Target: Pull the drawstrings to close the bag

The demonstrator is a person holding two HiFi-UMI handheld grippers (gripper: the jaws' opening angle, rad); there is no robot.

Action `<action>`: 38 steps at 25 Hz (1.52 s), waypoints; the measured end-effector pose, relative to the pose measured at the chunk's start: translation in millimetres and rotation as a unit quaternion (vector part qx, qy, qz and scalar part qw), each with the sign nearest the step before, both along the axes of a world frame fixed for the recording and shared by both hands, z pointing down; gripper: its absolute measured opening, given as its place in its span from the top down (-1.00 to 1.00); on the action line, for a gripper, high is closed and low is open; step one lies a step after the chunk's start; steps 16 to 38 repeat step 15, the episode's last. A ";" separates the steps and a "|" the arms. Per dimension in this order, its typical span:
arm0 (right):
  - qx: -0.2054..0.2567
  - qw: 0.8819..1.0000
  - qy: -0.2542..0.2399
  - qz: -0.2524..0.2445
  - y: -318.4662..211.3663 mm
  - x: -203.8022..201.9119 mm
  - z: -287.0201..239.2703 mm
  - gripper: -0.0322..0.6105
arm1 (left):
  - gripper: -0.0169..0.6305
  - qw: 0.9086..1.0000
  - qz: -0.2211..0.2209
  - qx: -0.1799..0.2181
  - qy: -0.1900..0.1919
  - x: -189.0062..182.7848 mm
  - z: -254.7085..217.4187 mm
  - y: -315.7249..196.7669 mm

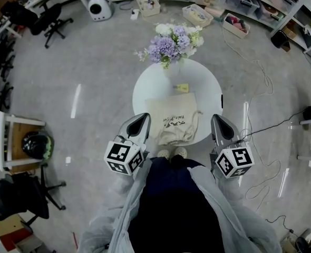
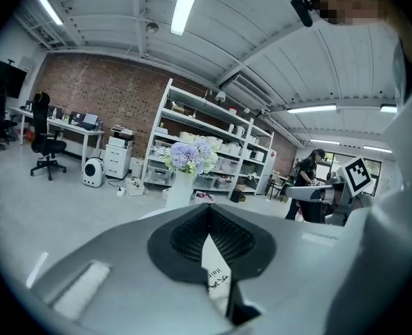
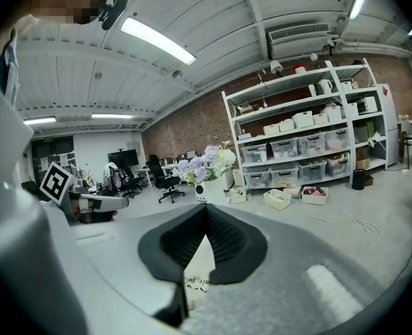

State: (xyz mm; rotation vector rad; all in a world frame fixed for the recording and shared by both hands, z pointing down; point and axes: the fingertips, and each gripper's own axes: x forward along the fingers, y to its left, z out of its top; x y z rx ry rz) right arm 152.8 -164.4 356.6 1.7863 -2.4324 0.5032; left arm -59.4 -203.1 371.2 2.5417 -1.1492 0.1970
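Both shut empty: left hand-held gripper (image 1: 144, 118), right hand-held gripper (image 1: 215, 118), flanking limp canvas bag (image 1: 172, 121).

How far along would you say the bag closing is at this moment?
Done: nothing clear; the cloth bag lies on the round table. In hand: nothing; left gripper and right gripper are shut, empty. Left: grasp and pull the drawstrings.

Your head camera: high above, looking steeply down on round table (image 1: 145, 91). Your two gripper views: low, close behind own jaws, facing roughly level toward shelves (image 3: 311, 138). All three share flowers (image 1: 171, 42) (image 2: 188, 155) (image 3: 206, 165) and bag (image 1: 172, 121) (image 2: 216, 274) (image 3: 195, 281).
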 end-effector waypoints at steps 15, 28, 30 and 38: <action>-0.012 1.000 0.008 -0.005 -5.1 -0.4 4.4 0.89 | 0.90 1.000 0.010 -0.015 -0.003 8.4 7.2 -1.5; -0.012 1.000 0.008 -0.005 -5.1 -0.4 4.4 0.89 | 0.90 1.000 0.010 -0.015 -0.003 8.4 7.2 -1.5; -0.012 1.000 0.008 -0.005 -5.1 -0.4 4.4 0.89 | 0.90 1.000 0.010 -0.015 -0.003 8.4 7.2 -1.5; -0.012 1.000 0.008 -0.005 -5.1 -0.4 4.4 0.89 | 0.90 1.000 0.010 -0.015 -0.003 8.4 7.2 -1.5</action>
